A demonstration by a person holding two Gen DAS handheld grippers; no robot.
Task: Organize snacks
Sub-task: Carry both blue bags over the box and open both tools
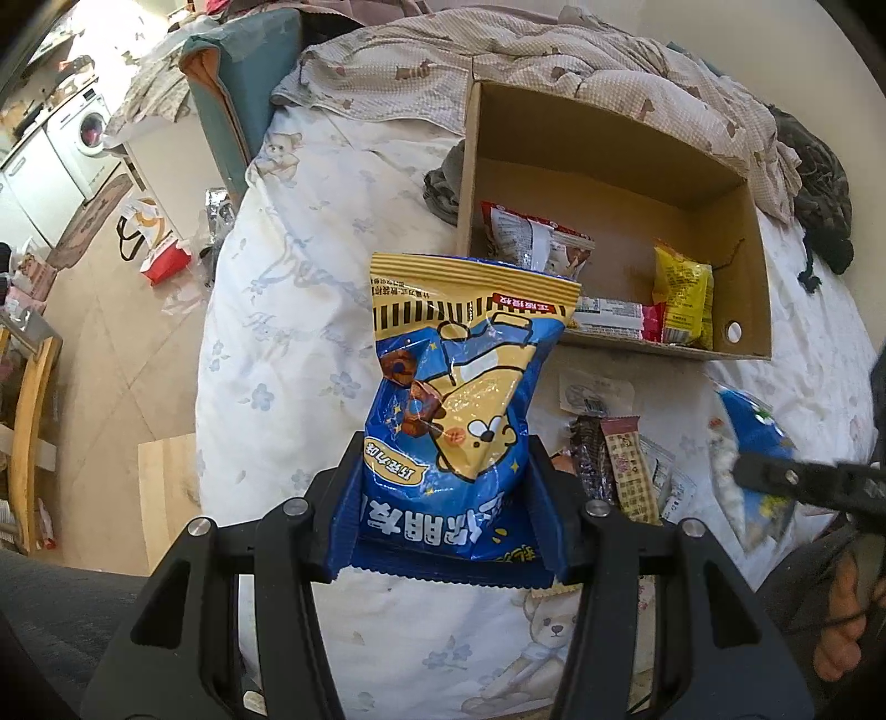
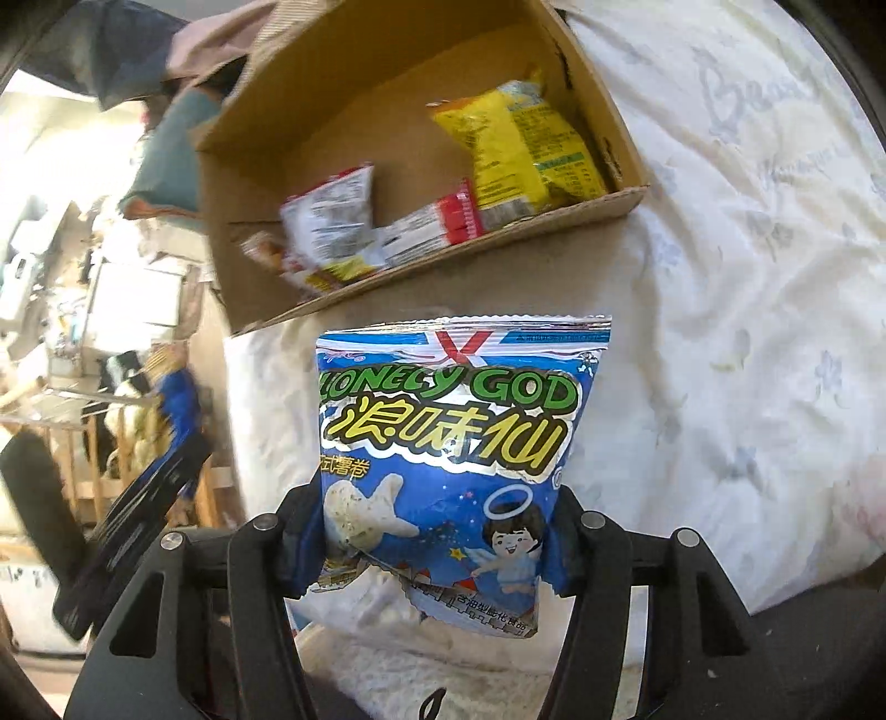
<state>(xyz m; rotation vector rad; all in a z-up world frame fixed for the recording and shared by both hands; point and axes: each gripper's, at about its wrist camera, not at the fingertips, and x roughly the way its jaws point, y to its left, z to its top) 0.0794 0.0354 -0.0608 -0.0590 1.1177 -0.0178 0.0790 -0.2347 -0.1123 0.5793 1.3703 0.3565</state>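
My left gripper [image 1: 447, 476] is shut on the lower part of a blue and yellow snack bag with a bear [image 1: 459, 387], held upright above the bed. My right gripper [image 2: 437, 515] is shut on a blue "Lonely God" bag [image 2: 448, 421], lifted off the sheet; the same bag [image 1: 747, 443] shows at the right edge of the left wrist view. Beyond both lies an open cardboard box [image 1: 758, 266] [image 2: 387, 72]. It holds a yellow packet [image 1: 684, 299] [image 2: 520, 149], a red and white packet [image 1: 531, 235] [image 2: 326, 221] and a red-ended bar [image 1: 614, 315] [image 2: 432, 230].
Several loose snack bars [image 1: 626, 471] lie on the white bedsheet [image 1: 288, 332] in front of the box. A crumpled quilt [image 1: 554, 50] and dark cloth [image 1: 819, 183] lie behind the box. The bed's edge drops to the floor [image 1: 111, 343] on the left.
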